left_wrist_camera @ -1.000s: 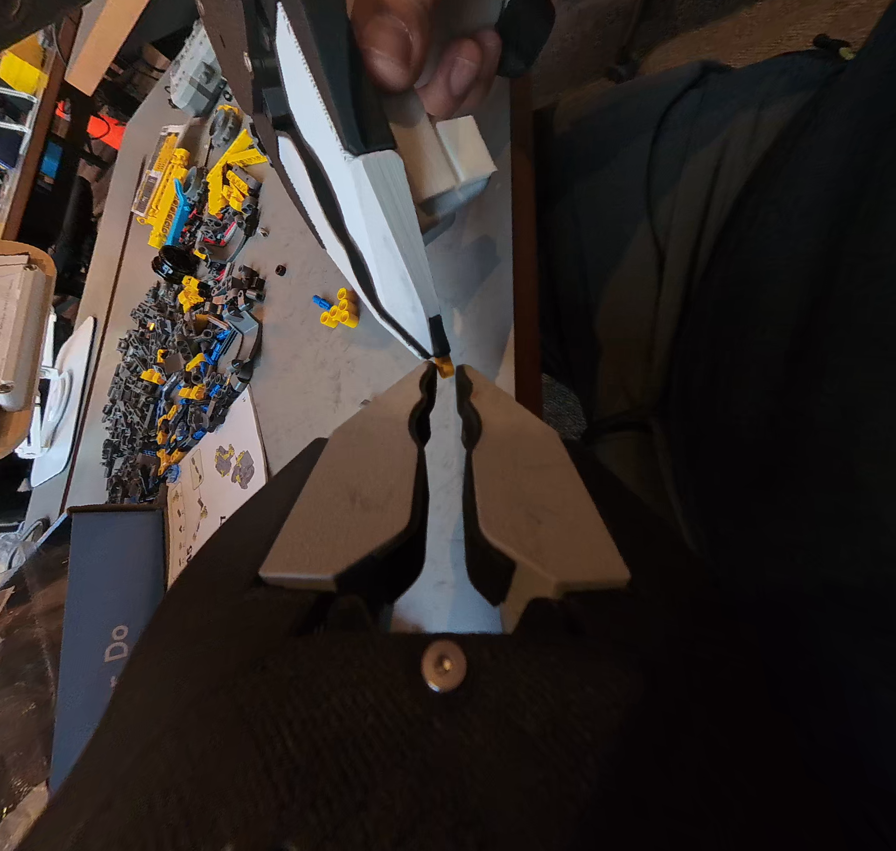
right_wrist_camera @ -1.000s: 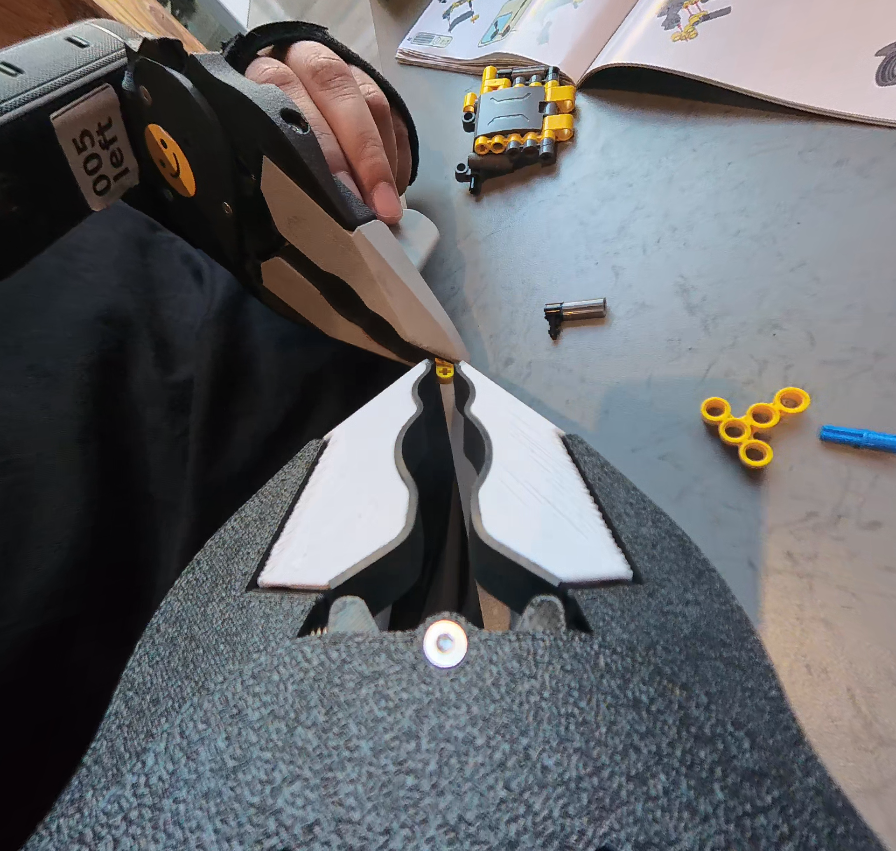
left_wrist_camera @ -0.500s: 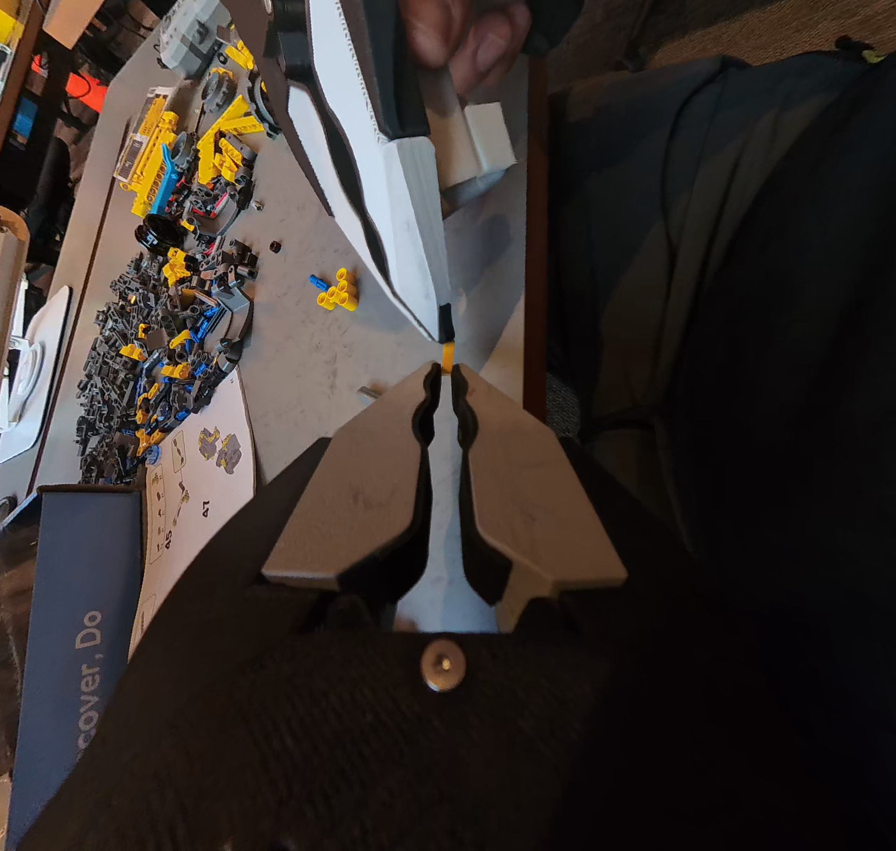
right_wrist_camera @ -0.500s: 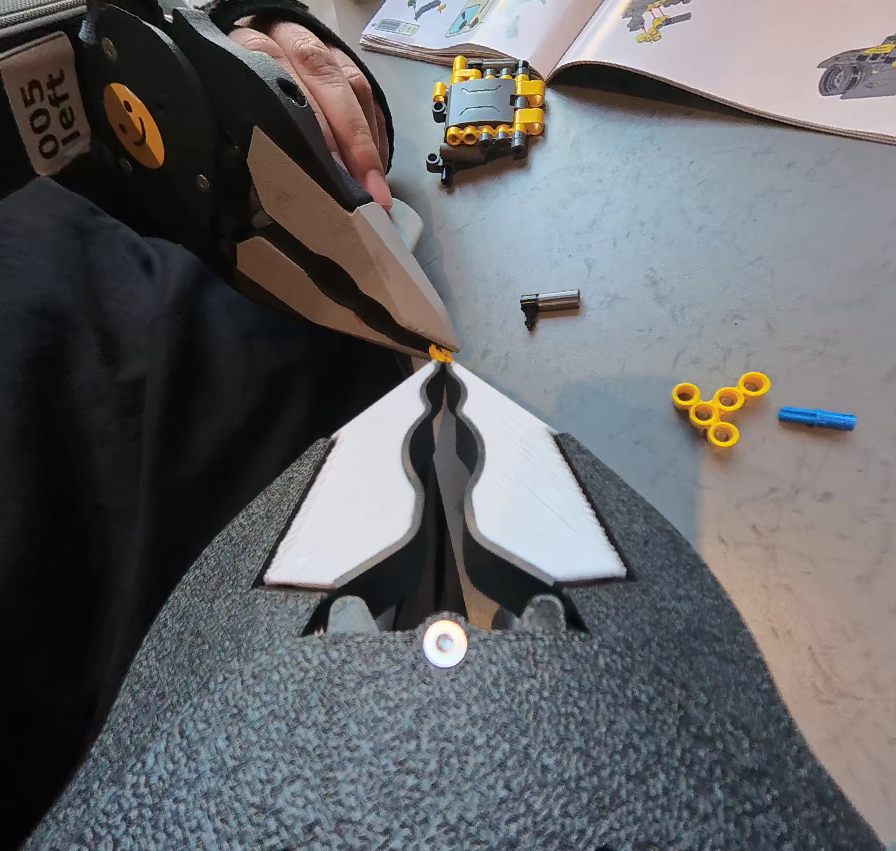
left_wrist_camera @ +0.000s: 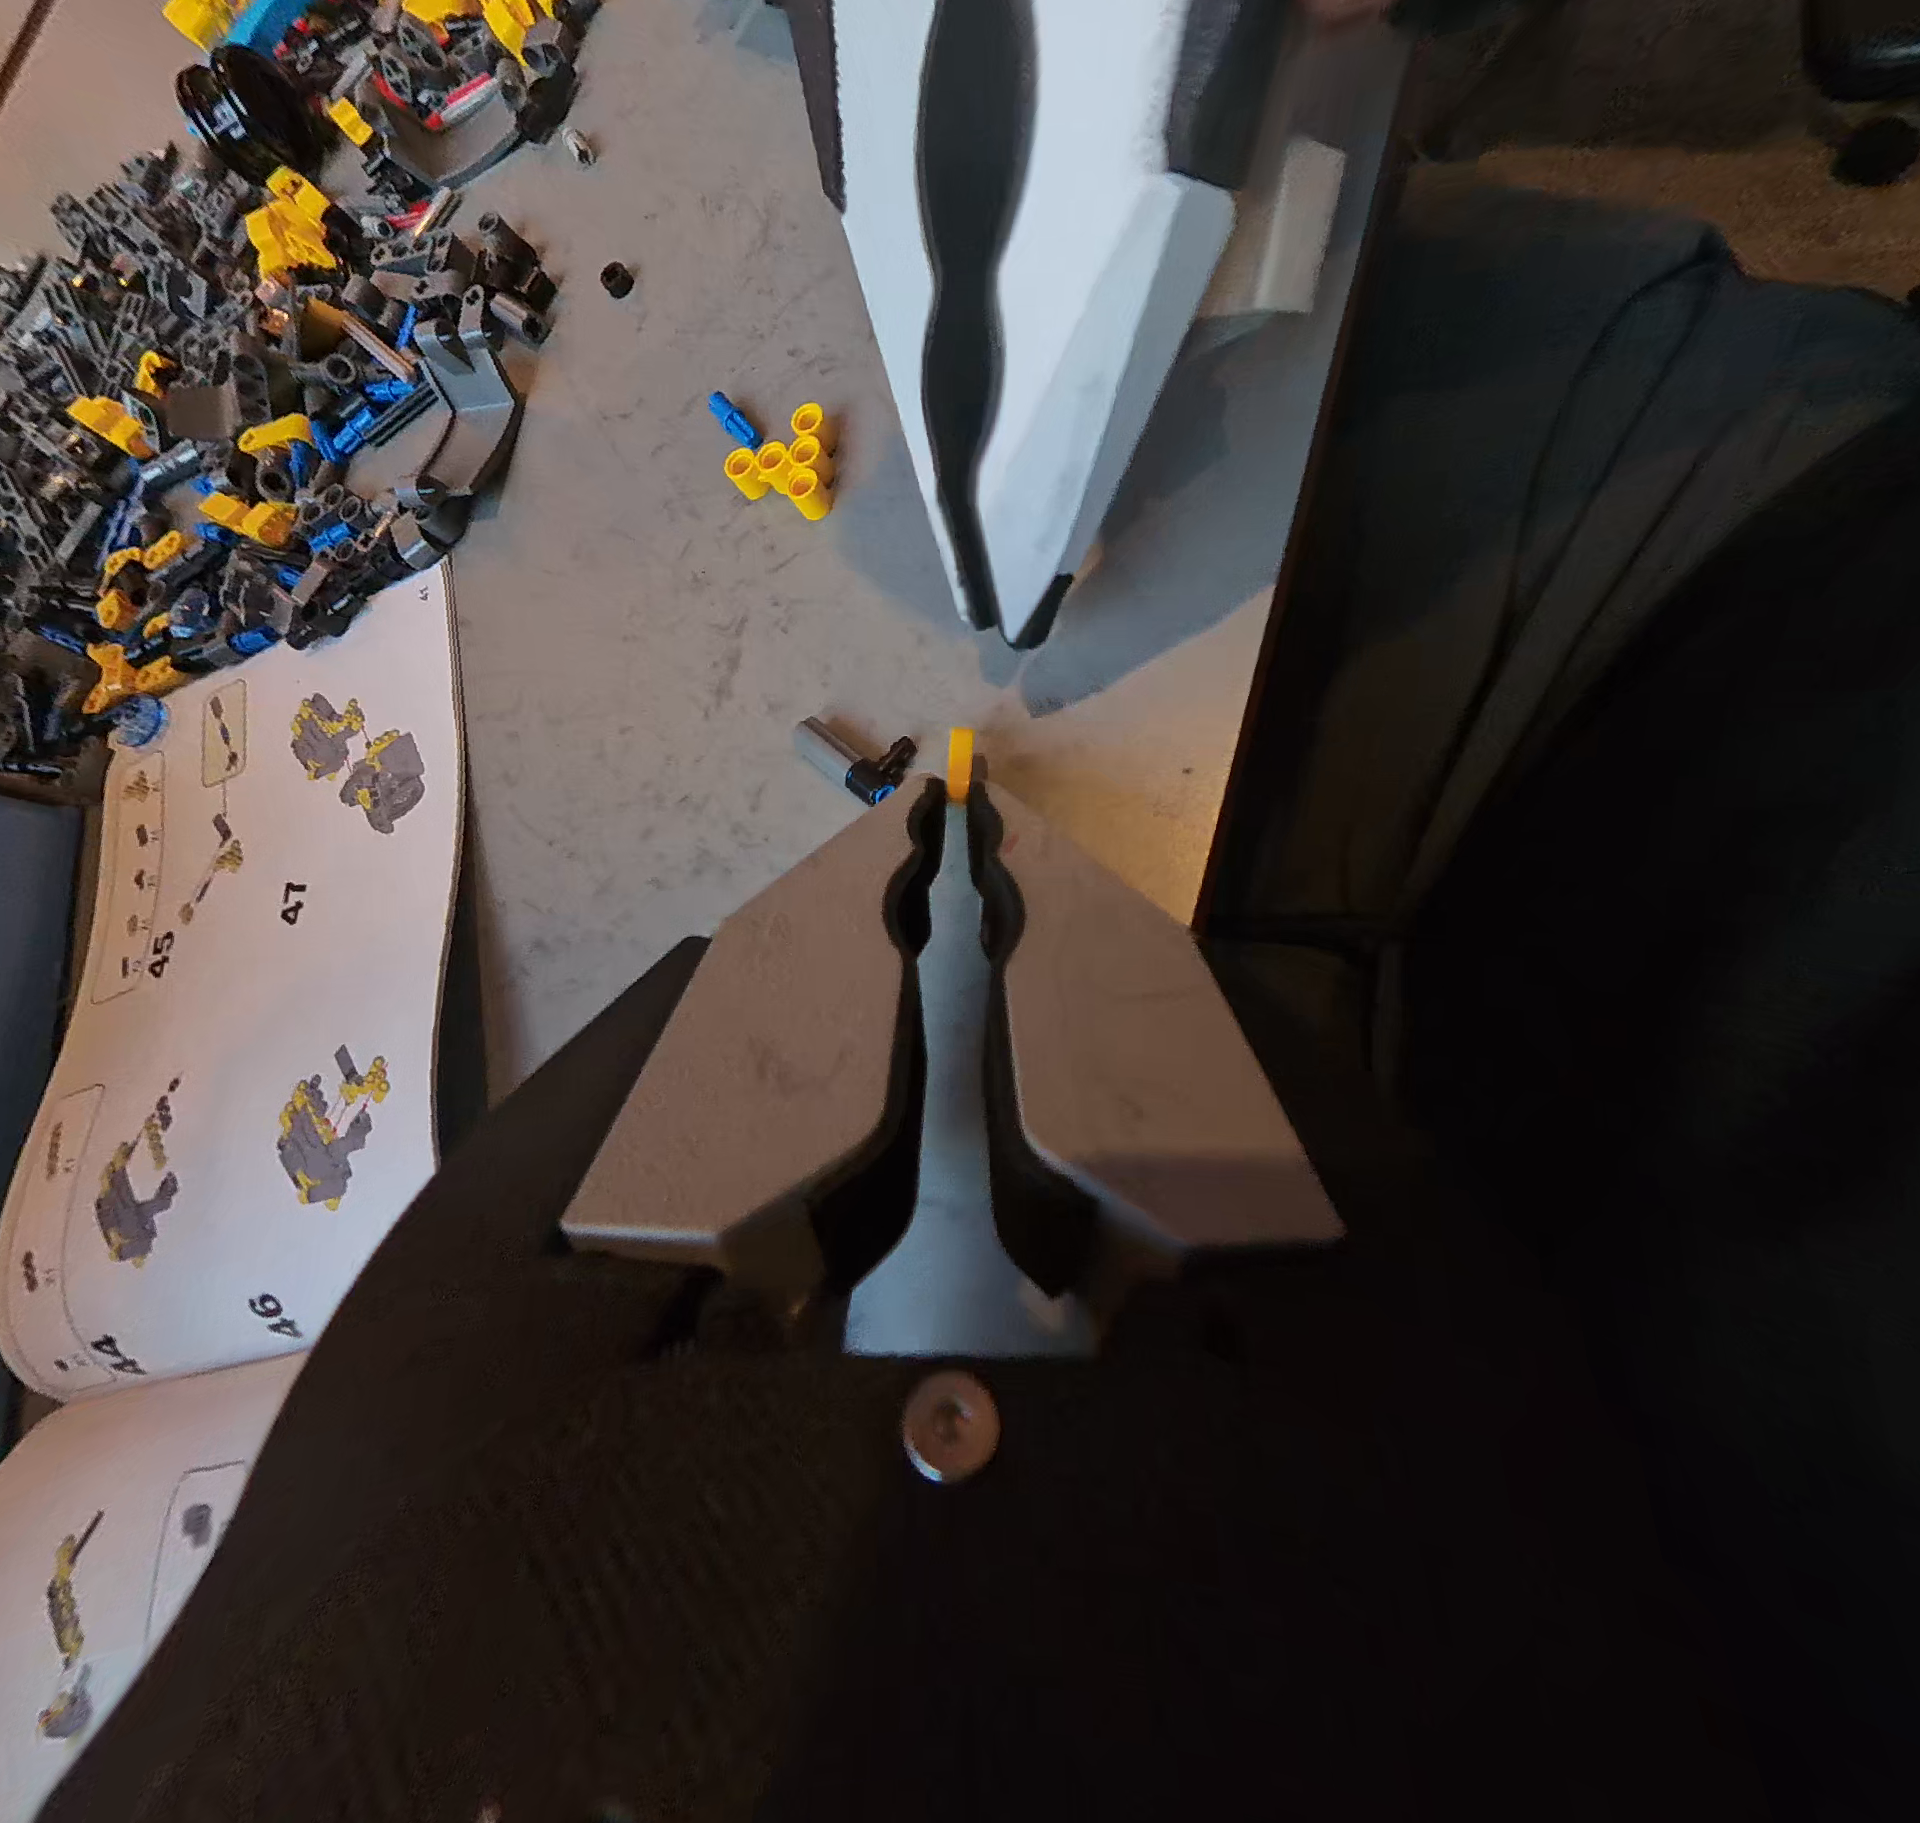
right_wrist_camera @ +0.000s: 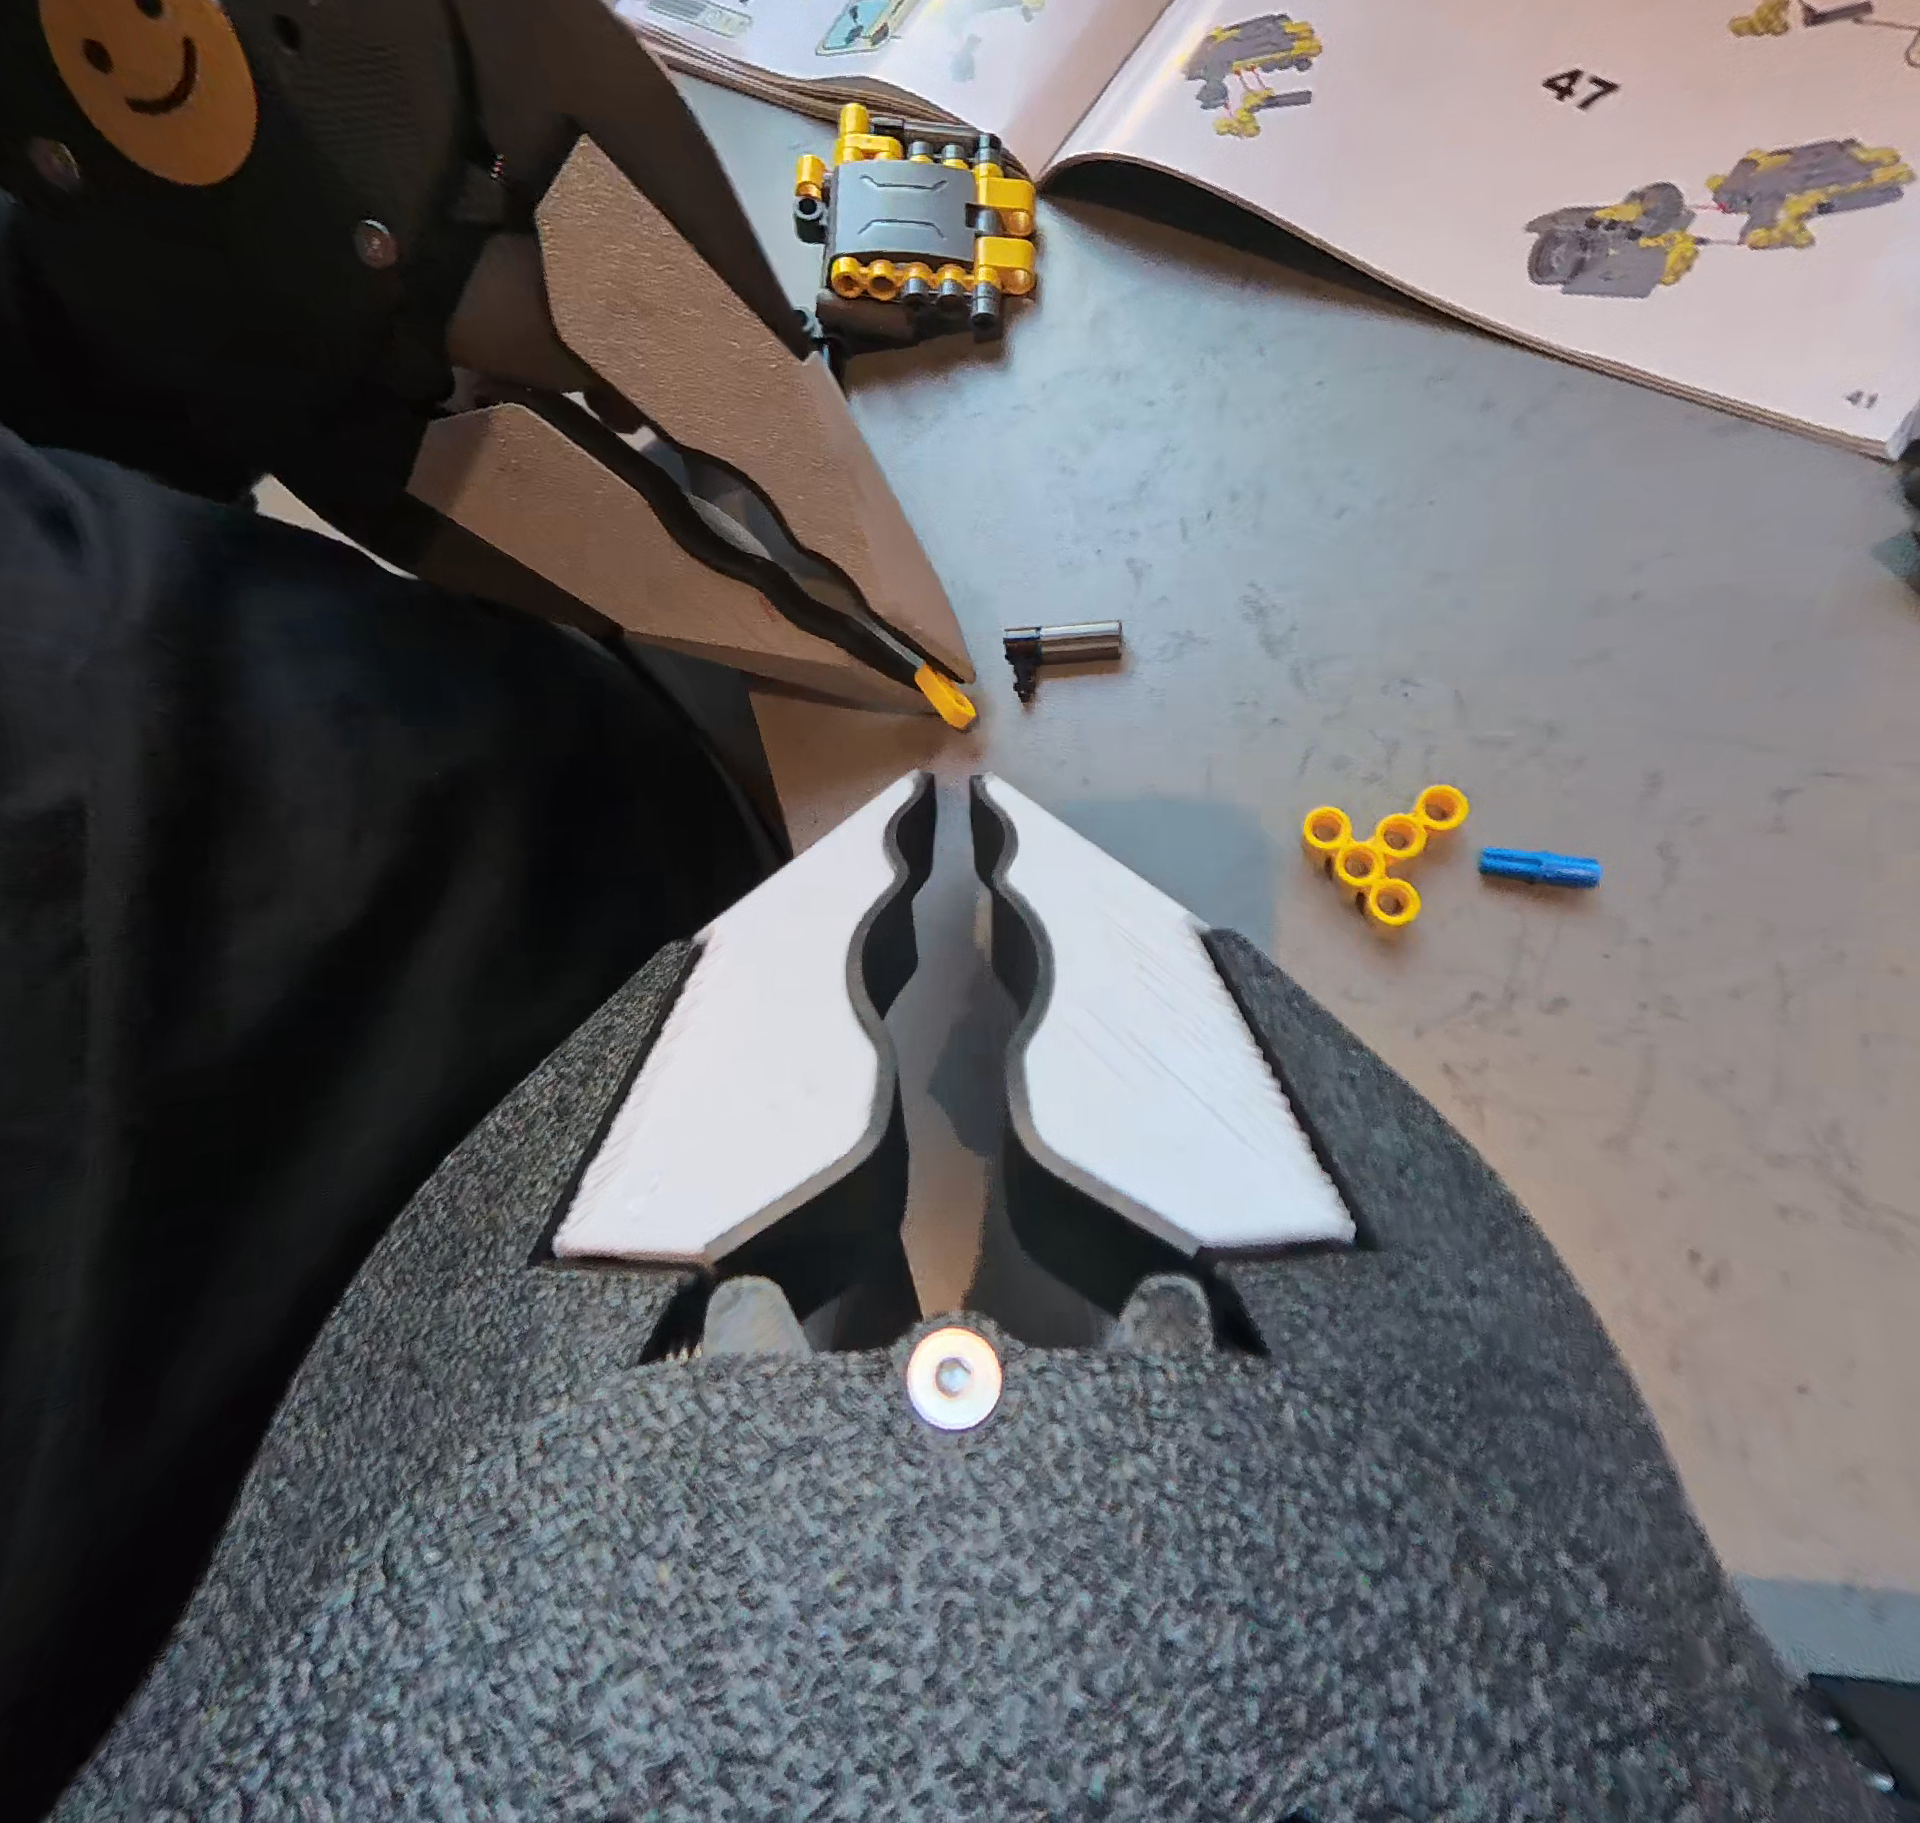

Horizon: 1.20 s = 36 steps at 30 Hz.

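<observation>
Here the left gripper point(left_wrist_camera: 957, 788) jaws pinch a small yellow piece point(left_wrist_camera: 961, 761); right gripper point(right_wrist_camera: 953, 782) jaws barely parted, empty.

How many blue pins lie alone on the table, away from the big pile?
1: a blue pin lies beside the yellow five-hole connector. Others may hide in the pile.

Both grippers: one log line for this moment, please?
left gripper: shut on yellow piece | right gripper: slightly open, empty | grey pin: on table
</observation>
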Tool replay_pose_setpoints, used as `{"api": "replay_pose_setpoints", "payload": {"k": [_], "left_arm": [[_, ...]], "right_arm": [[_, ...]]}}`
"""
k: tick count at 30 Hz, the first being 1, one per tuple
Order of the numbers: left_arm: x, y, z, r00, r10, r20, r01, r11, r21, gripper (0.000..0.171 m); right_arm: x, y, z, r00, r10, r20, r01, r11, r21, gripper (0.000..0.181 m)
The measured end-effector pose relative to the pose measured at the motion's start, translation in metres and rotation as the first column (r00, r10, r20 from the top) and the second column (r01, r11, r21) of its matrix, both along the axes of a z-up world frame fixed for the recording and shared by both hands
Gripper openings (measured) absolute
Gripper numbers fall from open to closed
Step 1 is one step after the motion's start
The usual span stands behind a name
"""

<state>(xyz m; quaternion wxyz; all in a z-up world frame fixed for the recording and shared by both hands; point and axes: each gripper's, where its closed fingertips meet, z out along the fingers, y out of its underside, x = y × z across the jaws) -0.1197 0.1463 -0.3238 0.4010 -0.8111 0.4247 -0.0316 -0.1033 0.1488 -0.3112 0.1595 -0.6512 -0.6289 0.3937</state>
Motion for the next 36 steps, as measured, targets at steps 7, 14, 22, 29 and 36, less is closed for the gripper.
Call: {"api": "replay_pose_setpoints", "payload": {"k": [7,14,22,29,36], "left_arm": [[0.008,-0.001,-0.001,0.99,0.093,0.11,-0.083,0.993,-0.089,0.001],[0.008,0.001,-0.001,0.977,0.131,0.169,-0.111,0.986,-0.124,0.001],[0.008,0.002,-0.001,0.973,0.135,0.189,-0.114,0.986,-0.12,0.001],[0.008,0.002,0.0,0.971,0.137,0.195,-0.117,0.987,-0.112,0.0],[0.006,0.004,-0.001,0.965,0.163,0.204,-0.141,0.983,-0.118,0.001]], "right_arm": [[-0.001,0.002,-0.004,1.0,0.006,0.021,-0.01,0.983,0.184,0.009],[-0.004,0.0,-0.01,1.0,0.007,0.03,-0.014,0.966,0.259,0.009],[-0.009,-0.003,-0.014,1.0,0.005,0.022,-0.01,0.971,0.237,0.008],[-0.01,-0.002,-0.013,1.0,0.002,0.014,-0.006,0.973,0.232,0.008],[-0.006,0.001,-0.012,1.0,-0.006,0.018,0.002,0.972,0.234,0.007]]}}
